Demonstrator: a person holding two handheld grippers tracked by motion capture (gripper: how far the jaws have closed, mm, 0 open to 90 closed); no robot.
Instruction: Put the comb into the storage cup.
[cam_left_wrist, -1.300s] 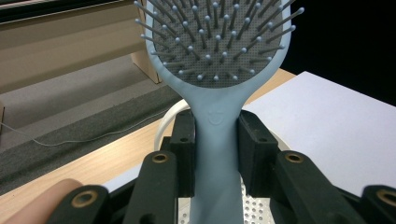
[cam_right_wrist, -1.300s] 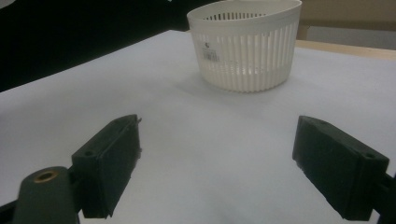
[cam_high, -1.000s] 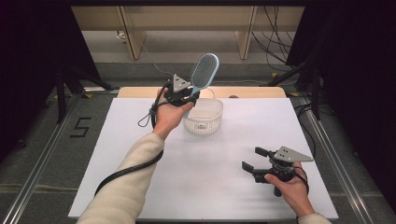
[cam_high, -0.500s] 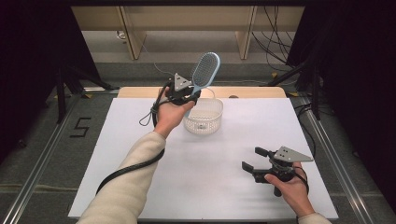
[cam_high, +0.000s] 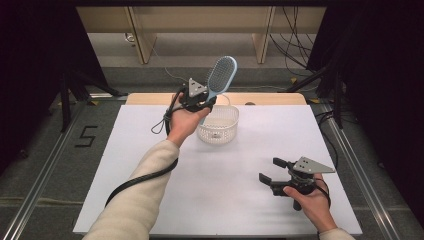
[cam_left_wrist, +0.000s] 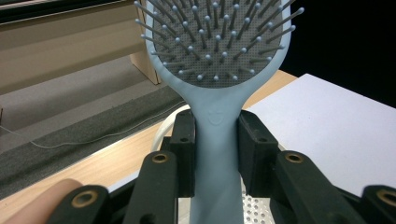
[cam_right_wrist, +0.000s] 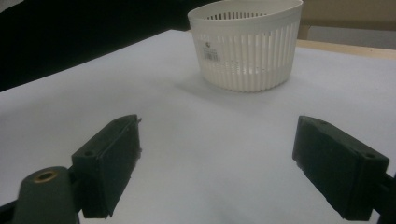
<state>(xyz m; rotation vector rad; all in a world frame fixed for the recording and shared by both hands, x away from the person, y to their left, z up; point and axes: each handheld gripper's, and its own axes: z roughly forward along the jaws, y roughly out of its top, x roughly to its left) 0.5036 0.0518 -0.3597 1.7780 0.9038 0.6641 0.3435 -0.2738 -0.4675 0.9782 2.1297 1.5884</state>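
My left gripper (cam_high: 206, 102) is shut on the handle of a light blue hairbrush (cam_high: 220, 76), held up over the far left rim of a white slotted basket (cam_high: 218, 125). In the left gripper view the two black pads clamp the hairbrush (cam_left_wrist: 217, 121) at its neck, bristles facing the camera. The brush head tilts up and to the right, above the basket. My right gripper (cam_high: 269, 171) rests low near the front right of the table, open, with nothing between its jaws. From the right gripper view (cam_right_wrist: 217, 168) the basket (cam_right_wrist: 246, 42) stands ahead on the white sheet.
A white sheet (cam_high: 150, 165) covers the table, with a wooden strip (cam_high: 270, 98) along the far edge. Black cables trail from both grippers. Wooden furniture legs and loose cables lie on the floor beyond the table. Metal rails run along both sides.
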